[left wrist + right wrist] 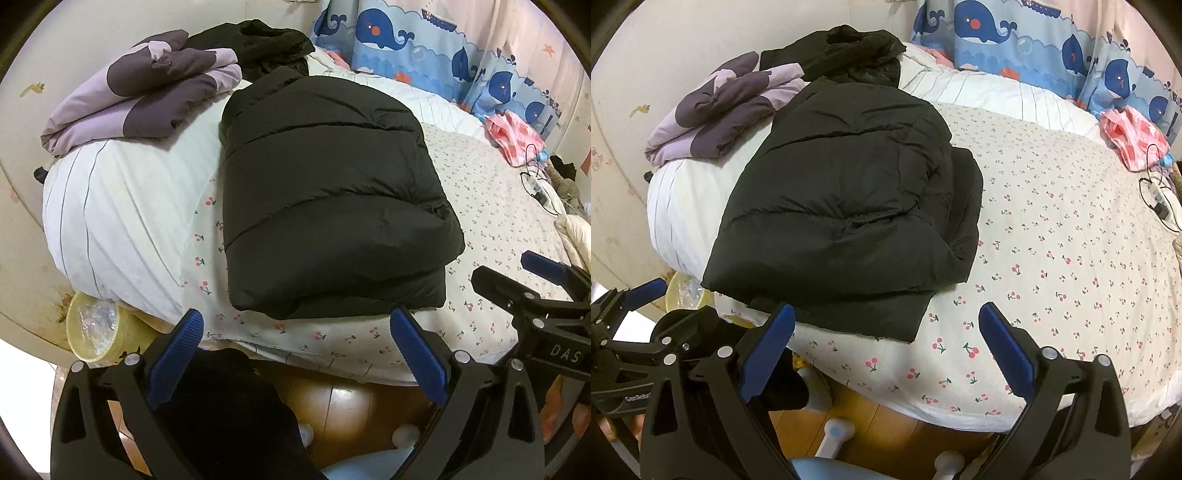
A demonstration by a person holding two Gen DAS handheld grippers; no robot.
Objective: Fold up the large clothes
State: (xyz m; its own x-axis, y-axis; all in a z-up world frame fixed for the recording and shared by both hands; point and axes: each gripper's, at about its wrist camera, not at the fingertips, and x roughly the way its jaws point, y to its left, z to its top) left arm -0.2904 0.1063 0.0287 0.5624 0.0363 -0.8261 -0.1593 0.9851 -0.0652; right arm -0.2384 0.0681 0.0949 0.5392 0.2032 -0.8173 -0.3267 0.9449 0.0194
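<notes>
Closest to you, your left gripper (295,325) has its blue-padded black fingers spread wide with nothing between them, hanging just off the near edge of the bed. Your right gripper (886,321) is the same deal: splayed apart, empty, just short of the mattress edge. In the left wrist view the right one pokes in from the side and you can read "DAS" on its body; in the right wrist view the left one shows "GenRobo", with the rest cut off.

Under both is a brown wooden floor (886,417), plus some pale blue and white bits at the bottom edge that I can't make out. A round yellowish container with clear crinkly stuff inside (96,328) sits by the bed's left corner, half hidden.

The folded black quilted puffer jacket (325,199) lies on the white cherry-print bedsheet (1052,258), near the front edge, with its far end up on the white striped duvet (122,206). Further back there's a folded purple and lilac garment (144,96) and a crumpled black garment (846,51) touching it. At the very back hangs a blue whale-print curtain (1015,33), and a pink patterned cloth (513,136) with a tangled cable lies off right.
</notes>
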